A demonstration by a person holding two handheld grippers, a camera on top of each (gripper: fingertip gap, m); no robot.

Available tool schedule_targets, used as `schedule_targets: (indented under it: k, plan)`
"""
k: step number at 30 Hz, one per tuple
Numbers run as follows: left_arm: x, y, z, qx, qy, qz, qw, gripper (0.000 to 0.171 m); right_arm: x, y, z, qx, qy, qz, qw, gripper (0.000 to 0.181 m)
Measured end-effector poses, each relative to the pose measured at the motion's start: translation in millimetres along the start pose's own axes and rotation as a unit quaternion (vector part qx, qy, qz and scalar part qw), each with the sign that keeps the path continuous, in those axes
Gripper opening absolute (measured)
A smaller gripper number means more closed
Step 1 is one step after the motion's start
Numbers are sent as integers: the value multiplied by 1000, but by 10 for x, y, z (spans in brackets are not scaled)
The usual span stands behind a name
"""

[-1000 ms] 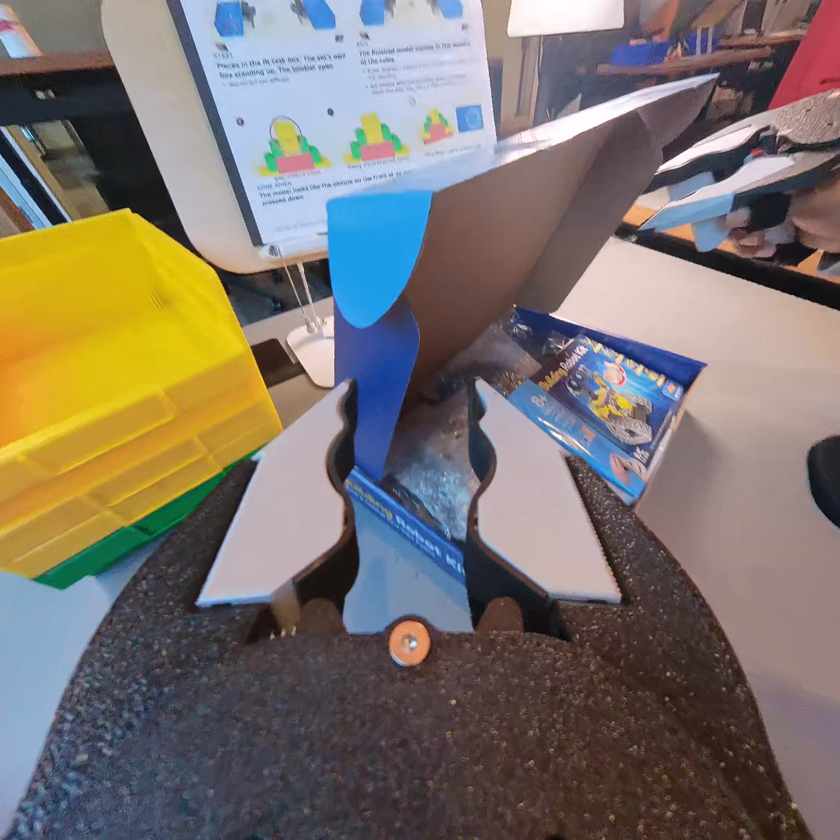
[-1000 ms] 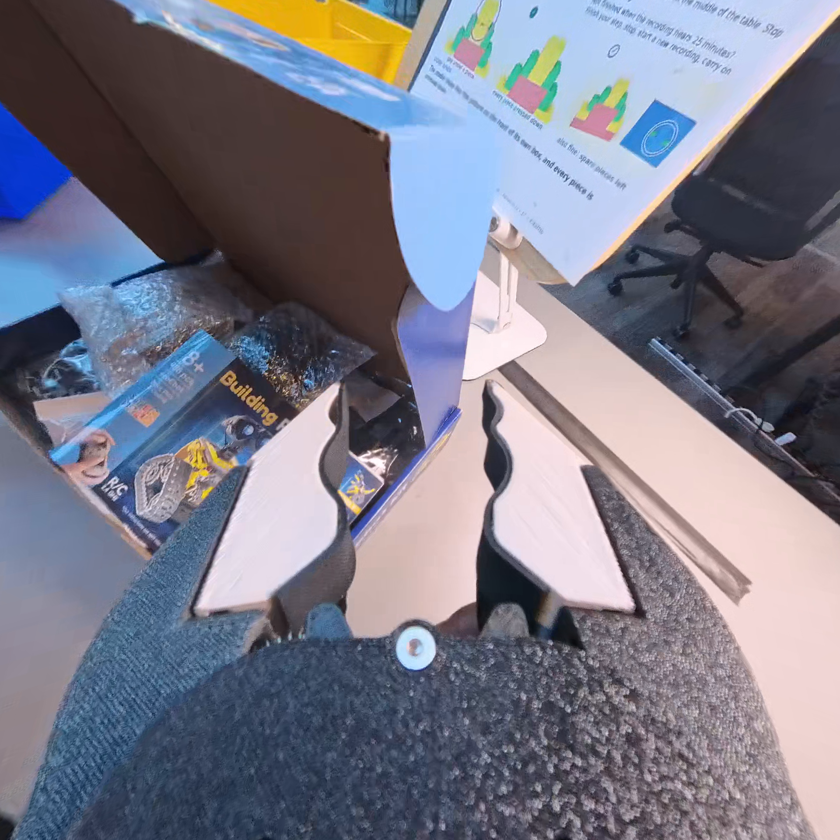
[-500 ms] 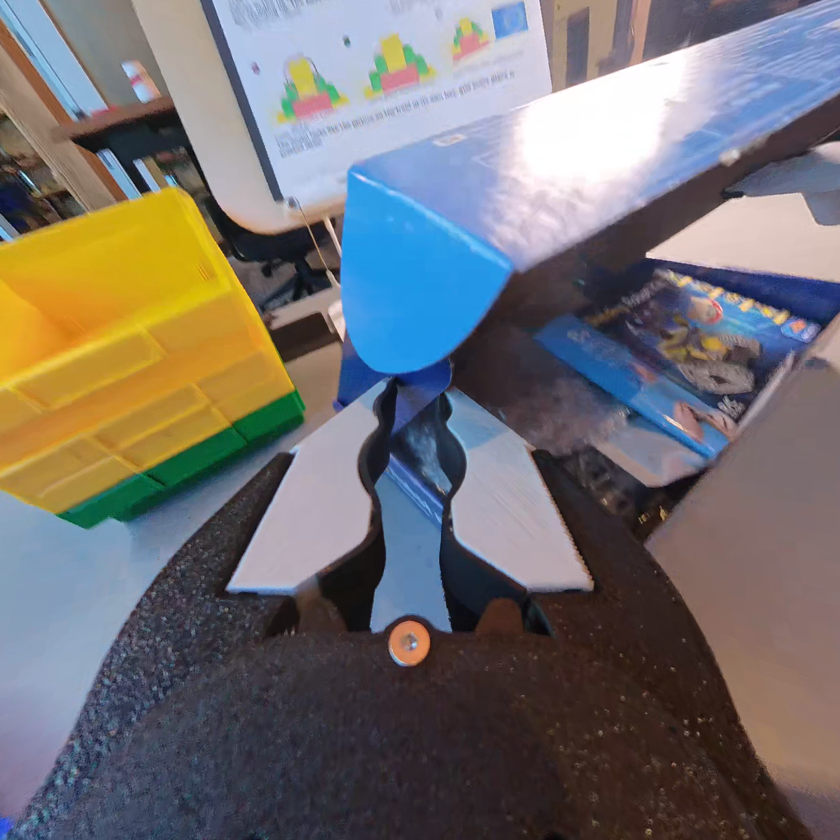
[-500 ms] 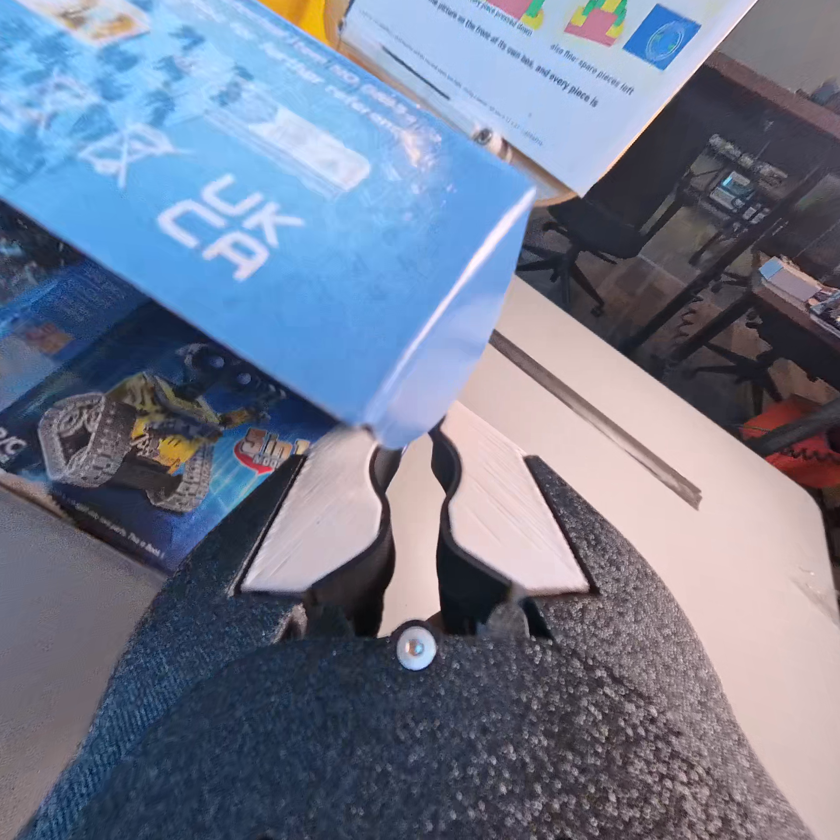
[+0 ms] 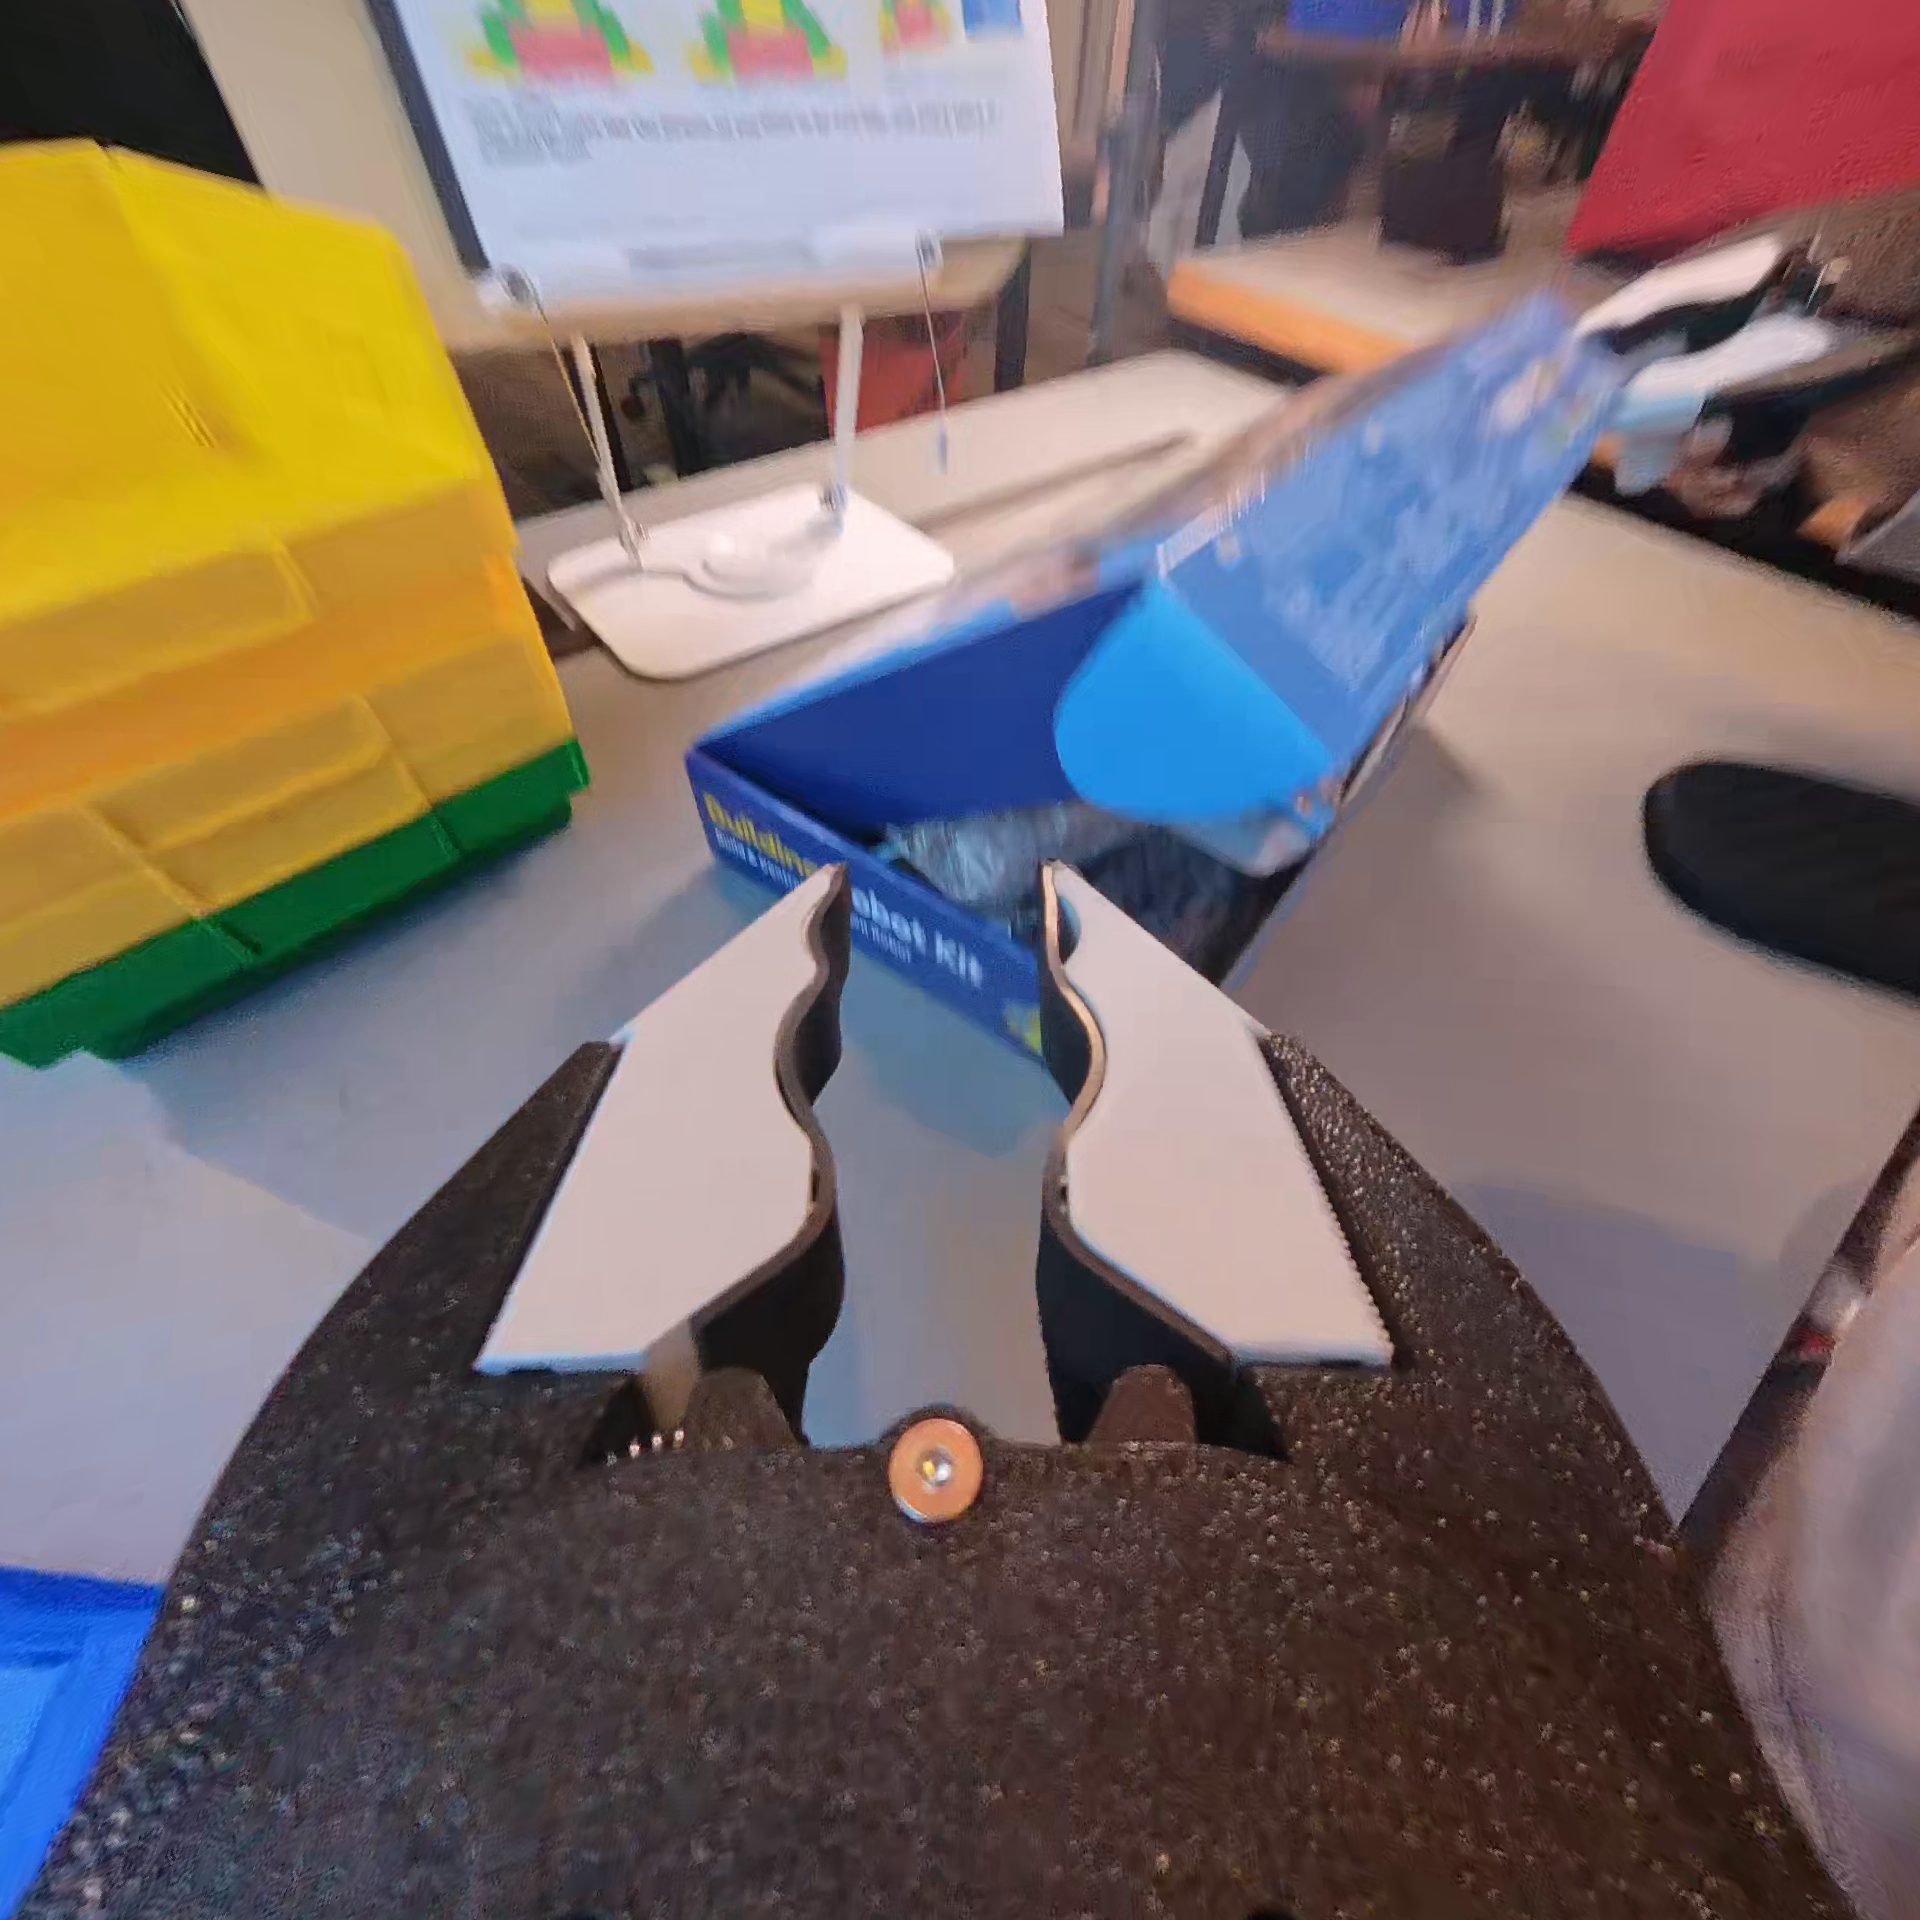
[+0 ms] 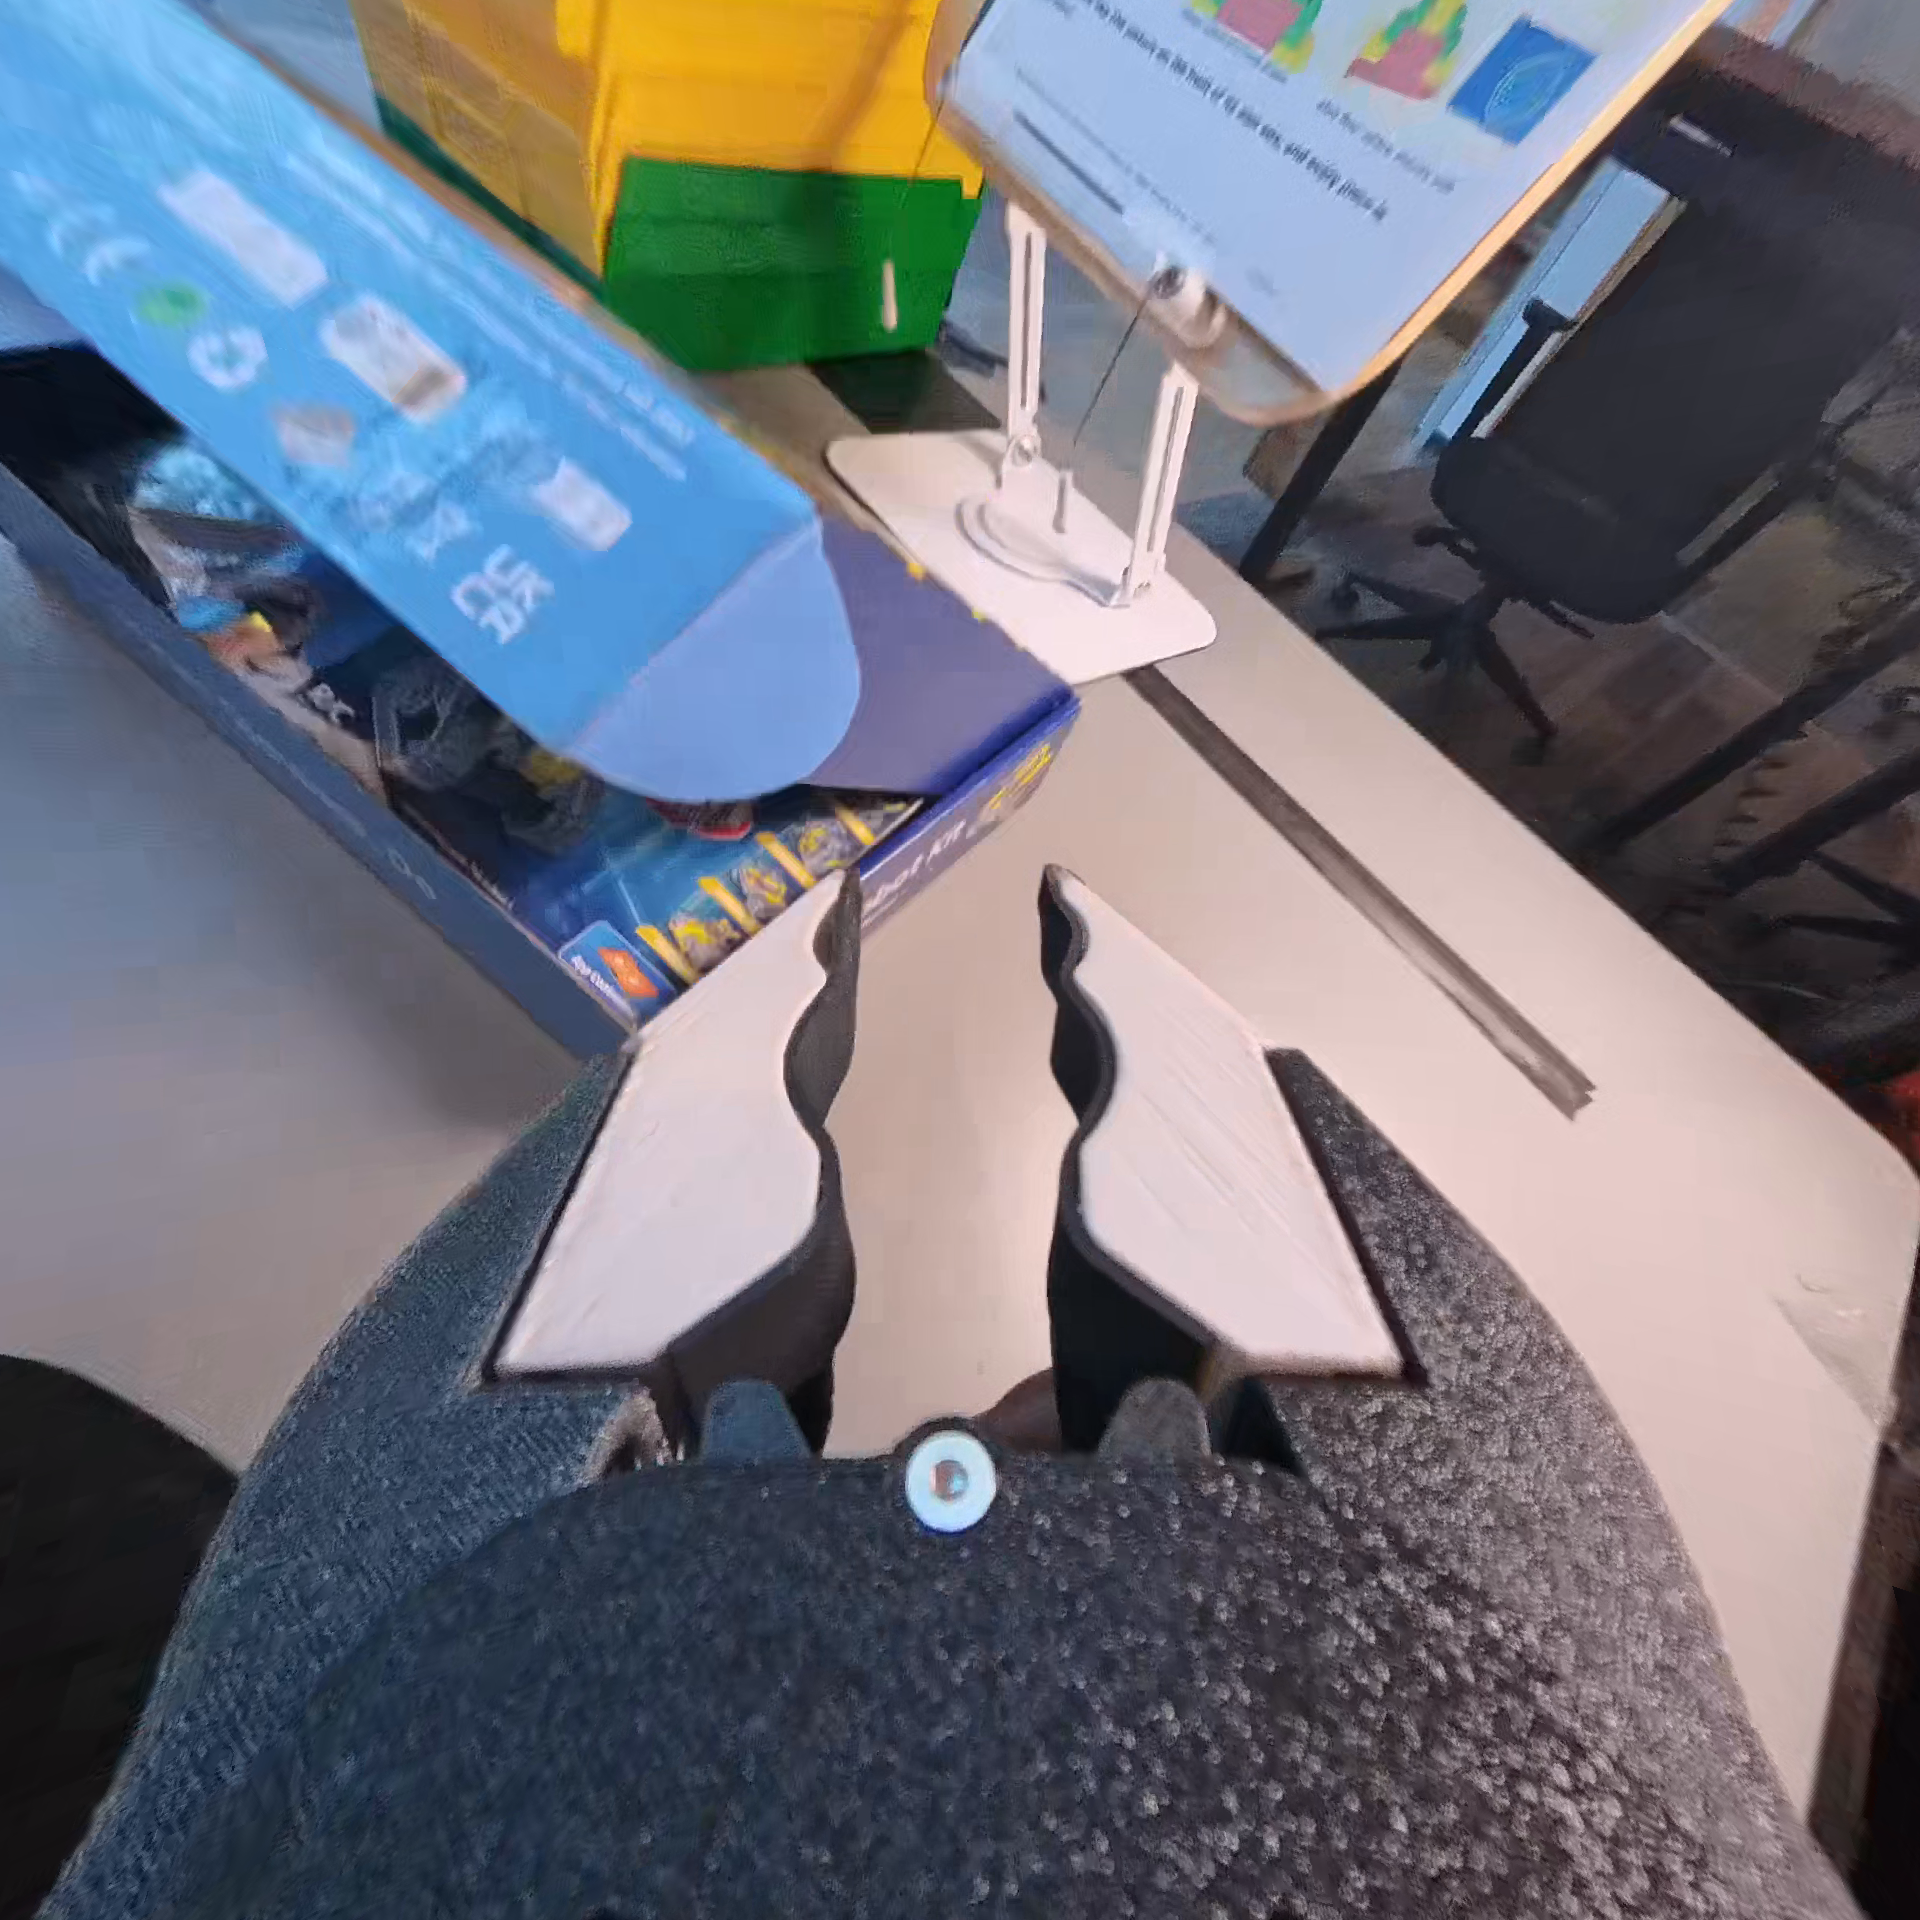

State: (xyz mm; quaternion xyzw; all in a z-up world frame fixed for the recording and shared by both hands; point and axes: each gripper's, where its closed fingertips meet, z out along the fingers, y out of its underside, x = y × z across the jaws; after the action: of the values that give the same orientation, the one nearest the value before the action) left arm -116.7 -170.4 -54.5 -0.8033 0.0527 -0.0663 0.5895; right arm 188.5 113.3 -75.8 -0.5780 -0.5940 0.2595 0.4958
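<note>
A blue cardboard kit box lies open on the grey table. Its lid hangs tilted over it, with a rounded light-blue side flap pointing down. Plastic bags fill the inside. My left gripper is open and empty, just short of the box's near end. The other gripper shows blurred beyond the lid's far end. In the right wrist view my right gripper is open and empty beside the box corner. The lid and its flap hang up to the left, over a printed booklet.
Stacked yellow bins on a green one stand at the left. A white stand holds an instruction sheet behind the box. A black pad lies at the right, a blue bin at the near left. An office chair stands past the table edge.
Both grippers narrowed around the lid's side flaps, then opened and drew back from the box. The lid swung down from upright to a low tilt.
</note>
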Motion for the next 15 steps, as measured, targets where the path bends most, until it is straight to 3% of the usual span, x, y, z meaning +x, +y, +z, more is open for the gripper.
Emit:
schedule_targets:
  k: [3, 6, 8, 11, 13, 15]
  plan:
    - [-43, -595, 129, 36, 45, -48, 997, 30, 186, -667, 1, 51, -41, 46, 997, 35]
    - [11, -581, 616, -63, 82, -60, 993, 43, 36, -1024, 271, 31, -133, 101, 986, 45]
    - [173, -376, 892, -127, 126, -74, 981, 51, -163, -873, 495, -34, -183, 113, 976, 50]
    - [269, 123, 1043, -217, 132, -49, 966, 65, -416, -269, 701, -151, -204, 91, 963, 54]
    - [270, 281, 1070, -202, 109, -13, 973, 55, -627, 85, 756, -185, -219, 90, 954, 48]
    - [296, 329, 1069, -178, 93, 2, 980, 55, -678, 149, 770, -149, -213, 106, 960, 47]
